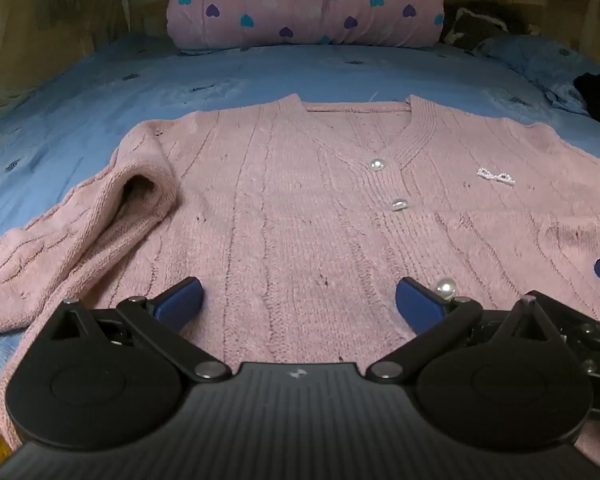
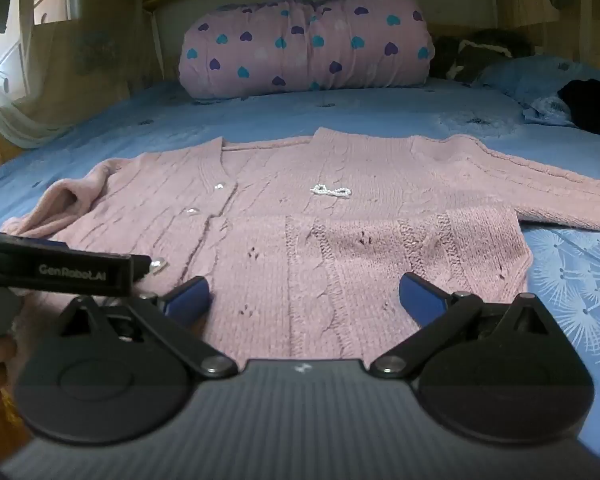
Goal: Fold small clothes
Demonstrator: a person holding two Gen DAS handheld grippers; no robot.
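Cardigan front and centre: pink cable-knit, lying face up and buttoned on the blue bedsheet, neckline toward the heart-print quilt roll. One sleeve is bunched and doubled back beside the body, cuff gaping; in the right wrist view the other sleeve trails out flat, away from the pearl bow. Near the hem the knit looks turned up over itself on that side. Left gripper hovers low over the hem, jaws wide, nothing held, a pearl button just beside one finger. Right gripper sits alongside over the same hem, also spread wide and empty. The risks, I'd say: loose knit snagging on a fingertip, a pinch catching only the top layer so the fold drags crooked, or that crumpled sleeve getting trapped inside.
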